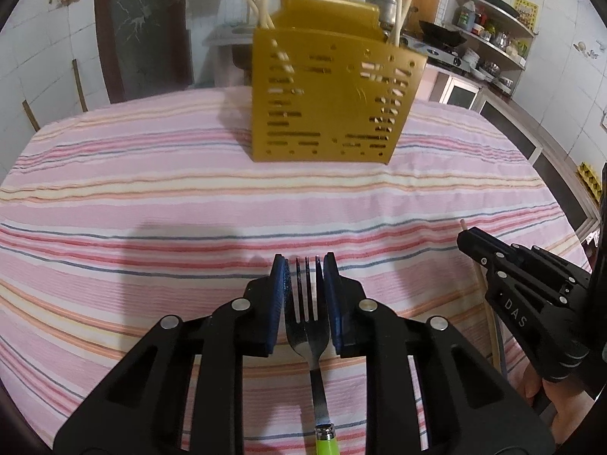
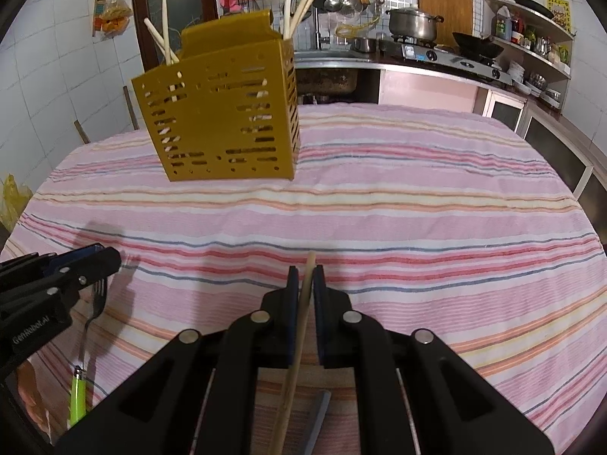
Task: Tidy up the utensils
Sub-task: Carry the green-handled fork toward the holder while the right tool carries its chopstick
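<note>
One fork [image 1: 308,314] with a green handle is seen, and it lies on the table between the pads of the left tool [image 1: 303,265]. The pads stand close on both sides of the tines, but whether they really press on the fork cannot be told. One wooden chopstick [image 2: 301,326] is seen between the pads of the right tool [image 2: 305,273]; a thin gap seems to remain on the right side, so a firm grip cannot be told either. Its tip comes out a little past the pads.

One golden holder [image 1: 330,98] with many slots is placed upright at the far side of the table. In it five chopsticks are counted in the right wrist view: two at its left end [image 2: 164,34] and three at its right end [image 2: 297,7].

The table [image 1: 151,189] is covered with a pink cloth with red, orange and blue stripes. Around it a kitchen with white tiled walls is seen. A steel pot [image 2: 413,22] and a black wok [image 2: 476,47] are placed on a gas stove [image 2: 451,58], and shelves [image 2: 531,41] with bottles and bowls are fixed at the right. A wooden board [image 2: 444,3] leans on the wall.

A flat grey object [image 2: 318,421] is partly seen under the right tool. Nothing stands between the tools and the holder.
</note>
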`<action>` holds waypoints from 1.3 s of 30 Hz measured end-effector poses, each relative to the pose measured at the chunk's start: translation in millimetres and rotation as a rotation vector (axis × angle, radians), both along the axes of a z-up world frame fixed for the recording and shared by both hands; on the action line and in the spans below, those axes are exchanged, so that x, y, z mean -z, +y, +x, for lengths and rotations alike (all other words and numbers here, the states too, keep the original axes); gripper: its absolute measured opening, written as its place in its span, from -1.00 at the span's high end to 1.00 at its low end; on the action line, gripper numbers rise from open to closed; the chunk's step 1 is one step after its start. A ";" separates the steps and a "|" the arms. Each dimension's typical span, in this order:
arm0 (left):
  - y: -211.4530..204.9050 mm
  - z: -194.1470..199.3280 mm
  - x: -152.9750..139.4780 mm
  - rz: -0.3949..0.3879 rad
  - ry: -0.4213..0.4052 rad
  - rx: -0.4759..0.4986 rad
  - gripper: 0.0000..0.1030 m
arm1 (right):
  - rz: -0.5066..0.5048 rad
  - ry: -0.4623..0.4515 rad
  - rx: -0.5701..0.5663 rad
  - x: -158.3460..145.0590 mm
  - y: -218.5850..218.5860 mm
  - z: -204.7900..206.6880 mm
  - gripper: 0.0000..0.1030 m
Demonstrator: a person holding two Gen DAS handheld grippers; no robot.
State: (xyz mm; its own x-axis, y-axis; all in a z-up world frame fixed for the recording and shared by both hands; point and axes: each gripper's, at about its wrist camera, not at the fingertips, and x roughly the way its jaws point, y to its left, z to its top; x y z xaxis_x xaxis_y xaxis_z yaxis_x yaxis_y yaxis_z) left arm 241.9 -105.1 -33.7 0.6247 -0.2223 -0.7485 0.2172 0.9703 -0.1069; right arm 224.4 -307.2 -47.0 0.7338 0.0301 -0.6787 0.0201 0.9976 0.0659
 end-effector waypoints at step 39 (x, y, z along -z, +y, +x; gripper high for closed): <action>63.3 -82.4 -94.2 -0.044 -0.375 -0.048 0.63 | 0.007 -0.458 0.038 -107.2 23.0 -71.3 0.89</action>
